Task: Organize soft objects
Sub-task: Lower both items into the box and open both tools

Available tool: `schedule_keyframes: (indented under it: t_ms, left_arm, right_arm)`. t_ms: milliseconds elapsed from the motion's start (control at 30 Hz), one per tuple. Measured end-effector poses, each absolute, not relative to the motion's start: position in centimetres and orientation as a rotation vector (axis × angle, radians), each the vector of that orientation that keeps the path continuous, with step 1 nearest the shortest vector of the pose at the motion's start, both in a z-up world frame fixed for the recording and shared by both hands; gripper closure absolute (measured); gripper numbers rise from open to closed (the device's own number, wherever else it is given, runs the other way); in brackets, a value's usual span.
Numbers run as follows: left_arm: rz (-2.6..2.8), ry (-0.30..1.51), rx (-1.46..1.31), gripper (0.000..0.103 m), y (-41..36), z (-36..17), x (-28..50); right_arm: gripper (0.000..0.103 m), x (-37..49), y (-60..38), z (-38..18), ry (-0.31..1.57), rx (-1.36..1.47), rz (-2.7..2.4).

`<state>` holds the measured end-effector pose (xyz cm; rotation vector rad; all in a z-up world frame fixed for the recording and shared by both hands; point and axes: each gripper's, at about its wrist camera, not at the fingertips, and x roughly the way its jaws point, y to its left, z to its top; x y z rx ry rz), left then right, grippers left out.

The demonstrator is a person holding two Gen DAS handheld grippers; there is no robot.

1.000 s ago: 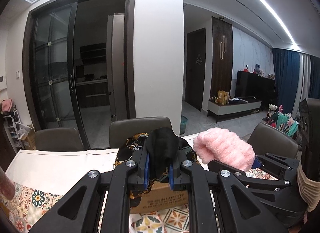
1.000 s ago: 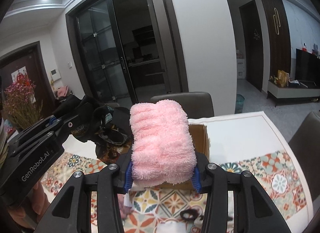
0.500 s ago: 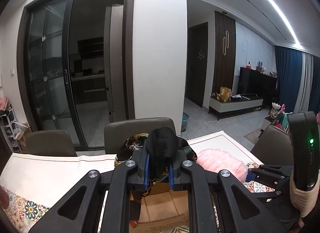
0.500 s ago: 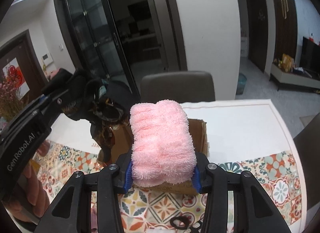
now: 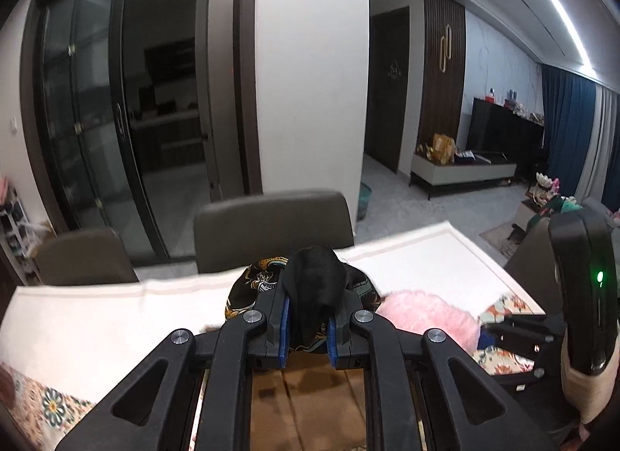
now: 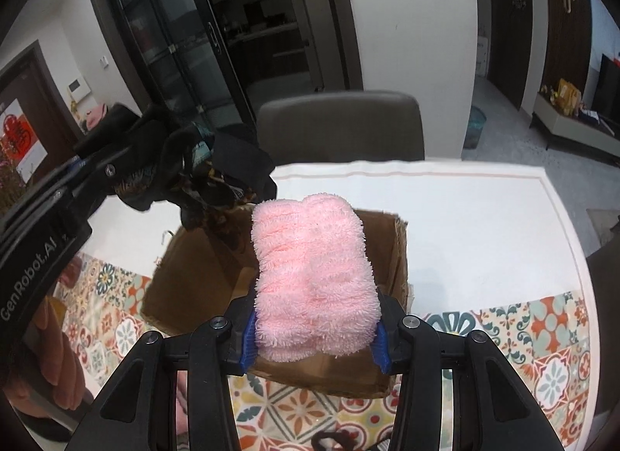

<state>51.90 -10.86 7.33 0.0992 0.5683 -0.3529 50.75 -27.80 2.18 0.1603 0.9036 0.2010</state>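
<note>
Pink towel [image 6: 314, 280]: fluffy, folded into a thick bundle, clamped between the blue pads [image 6: 248, 338] of the right gripper [image 6: 314, 338]; held above the near part of the cardboard box [image 6: 186, 276]; seen also from the left wrist camera as a pink mass [image 5: 426, 317] low at right.
Dark scarf [image 5: 316, 296]: black cloth with a gold and teal print, bunched and pinched between the blue pads [image 5: 284, 329] of the left gripper [image 5: 308, 331]; from the right wrist camera hangs as a crumpled dark bundle [image 6: 217, 183] over the far left corner of the box.
Left gripper: clenched on the scarf, pads pressing the cloth from both sides; black body marked "GenRobot.AI" visible at left in the right wrist view [image 6: 89, 168].
Right gripper: grasping the towel, jaws spread wide around the bundle; black frame visible at the right edge of the left wrist view [image 5: 523, 331], with a green light lit on the black unit above it.
Cardboard box: brown, open at the top, standing on the table; bare inner floor visible straight below the left gripper [image 5: 306, 404].
Table [image 6: 445, 226]: white cloth across the far part, patterned tile-print cover [image 6: 542, 334] along the near part.
Chairs: grey-brown chair back [image 6: 341, 125] just behind the table, a second one [image 5: 83, 257] to its left.
Person's hand [image 6: 58, 365]: gripping the left tool's handle at the lower left edge.
</note>
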Motion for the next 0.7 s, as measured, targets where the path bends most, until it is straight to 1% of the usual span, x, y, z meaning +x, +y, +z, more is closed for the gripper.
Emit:
schedule_keyframes:
  t_ms: [233,367,467,533,633,667,700]
  left_arm:
    - [-0.333,0.685,0.133,0.086,-10.5,4.2,52.7]
    - [-0.342,0.773,0.150,0.084,-10.4,2.4,53.1]
    - [-0.348,0.818,0.162,0.073,-10.6,1.5,53.0]
    - [-0.341,0.836,0.165,0.060,-10.4,1.0,53.1]
    - [-0.326,0.847,0.177,0.046,-10.0,0.8,53.0]
    - [-0.311,0.836,0.187,0.043,-10.0,1.0,52.8]
    - [-0.303,0.828,0.191,0.037,-9.8,1.2,52.7]
  right_arm:
    - [0.056,52.0,-27.6,0.7,0.960,0.115,0.203]
    - [0.055,52.2,-27.1,-0.1,0.993,0.087,0.214]
    - [0.055,52.4,-26.9,-0.6,1.007,0.070,0.222]
    - [0.053,52.7,-26.9,-0.9,1.016,0.054,0.217]
    - [0.050,53.0,-26.9,-1.3,1.033,0.048,0.215]
    - [0.048,53.1,-26.9,-1.3,1.036,0.044,0.210]
    - [0.046,53.2,-27.0,-1.4,1.039,0.039,0.204]
